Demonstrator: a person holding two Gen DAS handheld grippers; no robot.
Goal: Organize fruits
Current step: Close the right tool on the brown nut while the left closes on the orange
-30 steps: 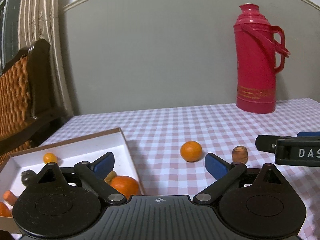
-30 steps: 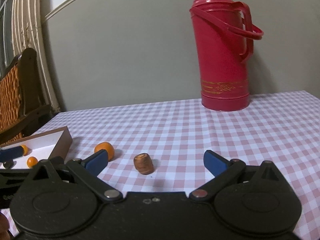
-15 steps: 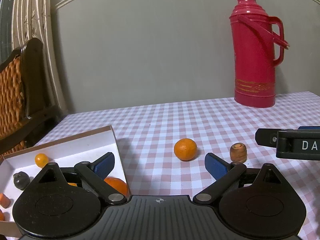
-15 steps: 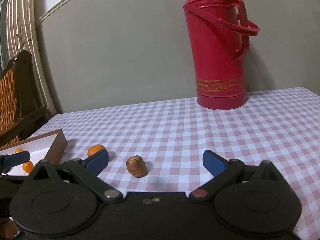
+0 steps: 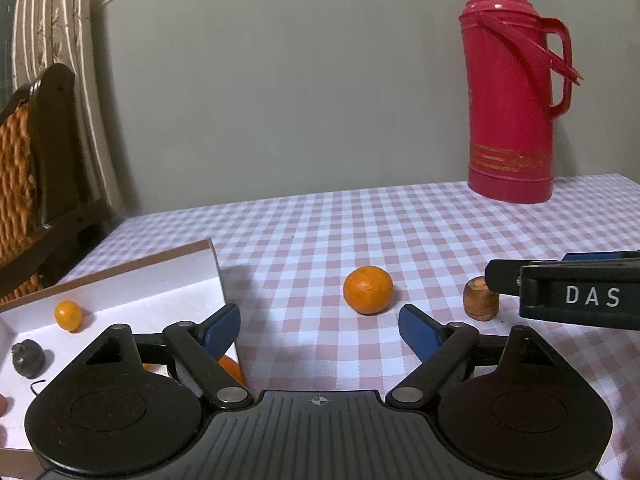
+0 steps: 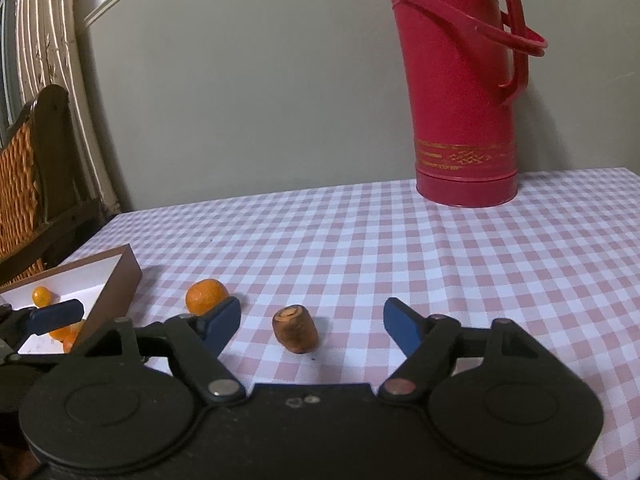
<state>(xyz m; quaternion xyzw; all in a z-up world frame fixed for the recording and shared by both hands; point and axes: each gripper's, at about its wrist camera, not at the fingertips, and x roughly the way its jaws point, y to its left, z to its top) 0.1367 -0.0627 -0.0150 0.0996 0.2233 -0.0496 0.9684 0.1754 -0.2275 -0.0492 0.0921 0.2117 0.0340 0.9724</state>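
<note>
While both sets of jaws stand wide apart and hold nothing, the left gripper (image 5: 320, 330) faces a tangerine (image 5: 368, 290) lying on the checked surface (image 5: 400, 224) just ahead of its blue fingertips (image 5: 418, 330), roughly centred in the gap. Off its left jaw sits a white-lined box (image 5: 120, 304) — a small orange fruit (image 5: 68, 315) and a dark round fruit (image 5: 28, 364) lie in it, and a larger orange one (image 5: 231, 366) shows partly behind the left finger. Ahead of its right jaw a brown stub of carrot (image 5: 481, 303) stands beside the tip of the right gripper (image 6: 312, 324), which comes in from that side. From the right wrist view the carrot stub lies between that gripper's open jaws, nearer the left one, not touching either — the tangerine rests just beyond the left fingertip. Far ahead of both, a red thermos (image 6: 464, 92) stands upright near the wall
</note>
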